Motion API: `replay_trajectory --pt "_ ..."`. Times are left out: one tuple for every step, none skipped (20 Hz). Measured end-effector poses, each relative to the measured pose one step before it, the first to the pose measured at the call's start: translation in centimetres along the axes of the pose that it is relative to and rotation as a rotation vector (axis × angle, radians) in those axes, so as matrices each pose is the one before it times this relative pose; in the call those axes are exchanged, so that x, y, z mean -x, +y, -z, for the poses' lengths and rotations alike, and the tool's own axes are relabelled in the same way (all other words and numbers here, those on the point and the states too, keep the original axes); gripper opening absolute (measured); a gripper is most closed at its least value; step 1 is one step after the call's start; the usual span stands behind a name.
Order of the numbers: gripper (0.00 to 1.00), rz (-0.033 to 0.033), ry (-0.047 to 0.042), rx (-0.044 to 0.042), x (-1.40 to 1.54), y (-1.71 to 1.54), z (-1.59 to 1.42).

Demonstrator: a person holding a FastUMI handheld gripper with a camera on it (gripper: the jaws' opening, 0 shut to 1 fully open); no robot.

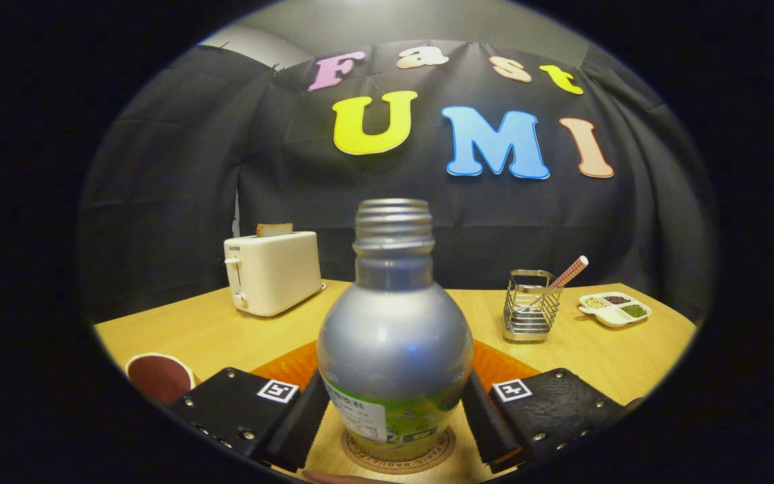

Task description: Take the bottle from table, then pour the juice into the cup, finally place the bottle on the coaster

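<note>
Upright bottle (394,336) on coaster (400,458), gripper (395,420) fingers flanking it

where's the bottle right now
In the gripper view the bottle stands upright on the round coaster, between the gripper fingers, which sit at its sides; the cup is to its left.

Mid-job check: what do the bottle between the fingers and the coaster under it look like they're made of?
Silver bulb-shaped bottle: probably plastic or coated metal, satin sheen, threaded open neck.
Round tan coaster: cork or wood by its matte look, with printed rim lettering.
Gripper: fingers flank the bottle; contact unclear.
</note>
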State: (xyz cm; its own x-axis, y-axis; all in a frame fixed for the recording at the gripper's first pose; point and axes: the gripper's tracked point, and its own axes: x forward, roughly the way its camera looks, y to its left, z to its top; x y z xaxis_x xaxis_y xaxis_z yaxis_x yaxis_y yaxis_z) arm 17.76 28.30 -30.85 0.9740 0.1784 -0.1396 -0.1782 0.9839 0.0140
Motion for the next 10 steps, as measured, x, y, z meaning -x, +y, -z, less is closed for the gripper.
replay_trajectory --pt "0.94 -0.00002 -0.00788 0.00558 0.328 0.02 -0.813" --pt "0.94 0.00201 -0.00565 -0.00123 0.392 0.056 -0.817" --pt "0.95 0.01467 -0.00955 -0.00994 0.431 -0.259 -1.083" --pt "0.95 0.01662 -0.00241 -0.01212 0.421 -0.412 -1.01" --pt "0.95 0.01152 0.00395 -0.01974 0.585 -0.24 -1.004" --pt "0.95 -0.0087 -0.00264 -0.02046 0.727 0.003 -1.228" --pt "0.95 -0.00342 -0.0069 -0.0085 0.754 -0.222 -1.602" --pt "0.95 0.00355 -0.02046 -0.00128 0.647 -0.579 -1.899" --pt "0.95 0.00716 -0.01616 0.00444 0.695 -0.675 -1.997" --pt "0.95 0.01014 -0.00625 0.00924 0.738 -0.826 -1.907"
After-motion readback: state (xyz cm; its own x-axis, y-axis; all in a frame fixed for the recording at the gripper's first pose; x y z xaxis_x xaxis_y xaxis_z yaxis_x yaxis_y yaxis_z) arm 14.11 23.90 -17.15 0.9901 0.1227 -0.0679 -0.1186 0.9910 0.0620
